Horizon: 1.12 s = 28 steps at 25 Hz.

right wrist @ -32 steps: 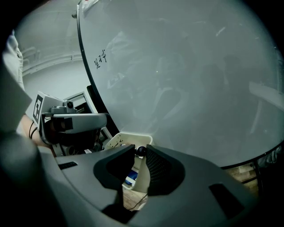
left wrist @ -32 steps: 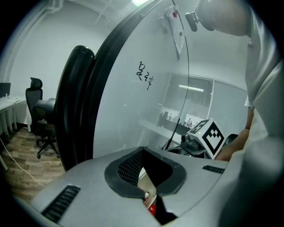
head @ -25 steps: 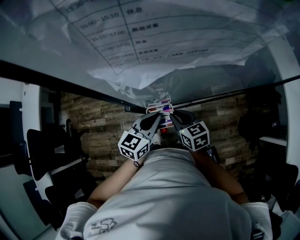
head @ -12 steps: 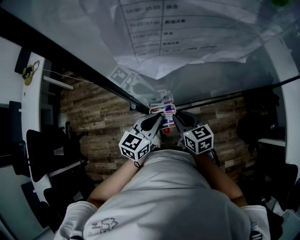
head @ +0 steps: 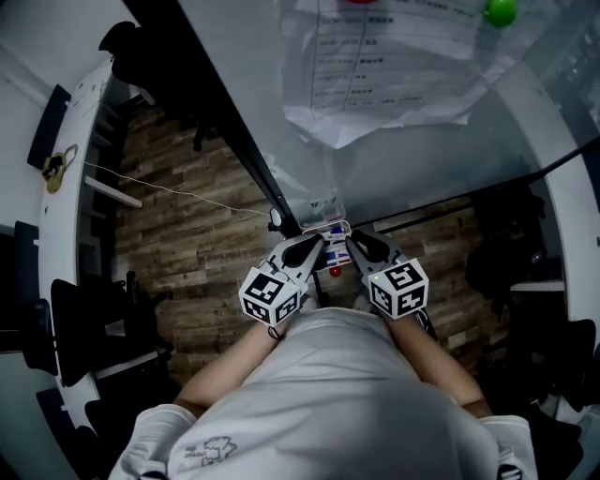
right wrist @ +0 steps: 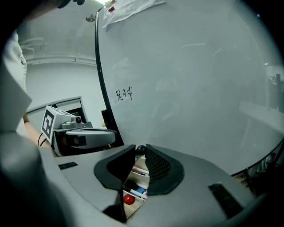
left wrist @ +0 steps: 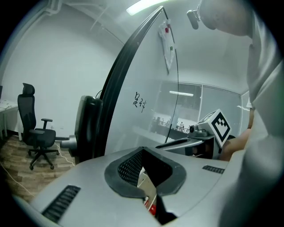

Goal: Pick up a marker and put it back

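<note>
A clear marker tray (head: 324,223) with several markers hangs at the lower edge of the glass whiteboard (head: 422,159). My left gripper (head: 317,242) and right gripper (head: 350,239) point at it from just below, side by side, both shut with nothing held. In the right gripper view, the jaws (right wrist: 140,150) meet at the tip. Below them show a blue-capped marker (right wrist: 140,191) and a red round cap (right wrist: 128,199). The left gripper view has its gripper (left wrist: 142,150) shut too, with a red bit (left wrist: 152,208) and a white tray edge under it.
Printed sheets (head: 384,66) and a green magnet (head: 502,11) are stuck on the board. A dark frame bar (head: 234,141) runs diagonally. Handwriting (right wrist: 123,94) marks the glass. An office chair (left wrist: 37,133) stands on the wood floor to the left.
The head view has swung, so the board and its frame bar now run steeper and the green magnet shows. Both grippers stay shut just below the marker tray.
</note>
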### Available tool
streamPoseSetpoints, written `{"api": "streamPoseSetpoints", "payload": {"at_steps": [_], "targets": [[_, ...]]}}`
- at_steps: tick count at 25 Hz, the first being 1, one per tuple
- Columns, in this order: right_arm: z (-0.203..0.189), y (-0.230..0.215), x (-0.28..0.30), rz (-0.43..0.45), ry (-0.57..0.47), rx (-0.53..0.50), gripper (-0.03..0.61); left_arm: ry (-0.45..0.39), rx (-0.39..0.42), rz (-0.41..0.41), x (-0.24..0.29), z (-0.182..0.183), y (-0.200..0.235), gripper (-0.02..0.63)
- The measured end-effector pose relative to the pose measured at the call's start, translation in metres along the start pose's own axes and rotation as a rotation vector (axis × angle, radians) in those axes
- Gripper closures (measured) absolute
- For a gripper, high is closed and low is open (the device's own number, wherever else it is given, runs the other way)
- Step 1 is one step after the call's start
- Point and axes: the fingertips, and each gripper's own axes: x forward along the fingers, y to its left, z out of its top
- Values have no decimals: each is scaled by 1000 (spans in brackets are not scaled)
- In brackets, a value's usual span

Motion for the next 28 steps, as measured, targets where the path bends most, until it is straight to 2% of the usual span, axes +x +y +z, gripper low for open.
{"api": "streamPoseSetpoints", "payload": {"at_steps": [5, 18, 28], "targets": [[24, 2, -11, -43, -67, -50, 500, -43, 48, -42, -1, 21, -1, 607], [51, 13, -43, -118, -166, -38, 500, -96, 116, -136, -14, 47, -21, 607], [49, 21, -47, -144, -170, -40, 500, -130, 50, -186, -24, 50, -21, 607]]}}
